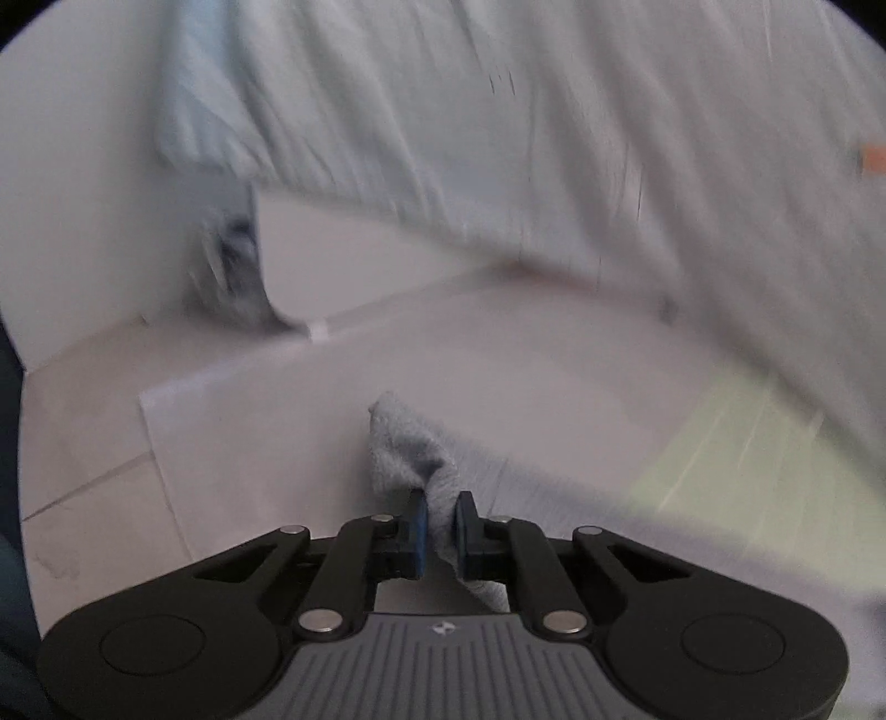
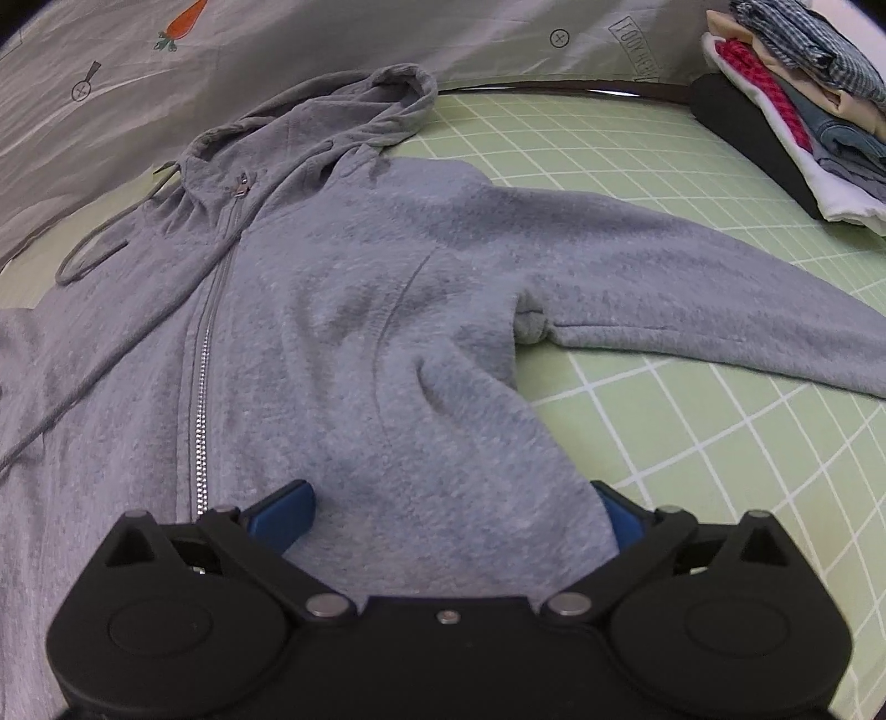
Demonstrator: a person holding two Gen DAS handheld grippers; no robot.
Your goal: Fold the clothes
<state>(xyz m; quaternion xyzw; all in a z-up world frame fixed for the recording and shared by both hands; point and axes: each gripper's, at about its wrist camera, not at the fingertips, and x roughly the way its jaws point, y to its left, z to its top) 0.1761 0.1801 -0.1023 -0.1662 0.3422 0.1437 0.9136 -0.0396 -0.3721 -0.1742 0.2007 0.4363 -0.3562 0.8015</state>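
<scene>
A green cutting mat with a white grid lies under a pale printed sheet bearing an orange carrot. Pale floor tiles show elsewhere, blurred.

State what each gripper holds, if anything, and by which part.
The left gripper pinches a bunched edge of the grey hoodie. The right gripper holds nothing; its jaws stand wide over the hoodie.

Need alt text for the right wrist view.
A grey zip hoodie lies flat on a green grid mat, hood toward the far side. The right gripper, jaws wide open, hovers at its near hem. A stack of folded clothes sits far right.
</scene>
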